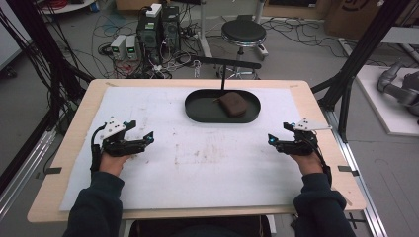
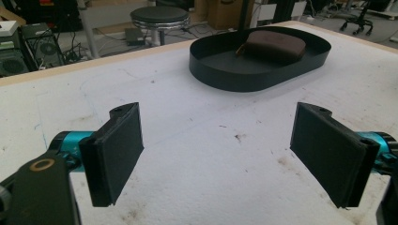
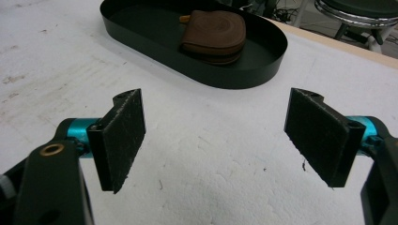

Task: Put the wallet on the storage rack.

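A brown leather pouch (image 1: pixel 233 103) lies in the right half of a black oval tray (image 1: pixel 202 106) at the far middle of the table. My left gripper (image 1: pixel 148 138) rests at the near left of the white mat, held by a hand, its jaws wide apart with nothing between them. My right gripper (image 1: pixel 271 139) sits at the near right, likewise open and empty. In the left gripper view the left gripper (image 2: pixel 220 150) faces the tray (image 2: pixel 220 75) and pouch (image 2: pixel 274 44) from a distance. In the right gripper view the right gripper (image 3: pixel 218 140) points toward the tray (image 3: pixel 225 79) and pouch (image 3: pixel 213 35).
A stained white mat (image 1: pixel 197 158) covers most of the wooden table (image 1: pixel 79 128). A thin black post with a crossbar (image 1: pixel 225 64) stands just behind the tray. Beyond the table's far edge are a round stool (image 1: pixel 243 32), computer towers (image 1: pixel 158 27) and cables on the floor.
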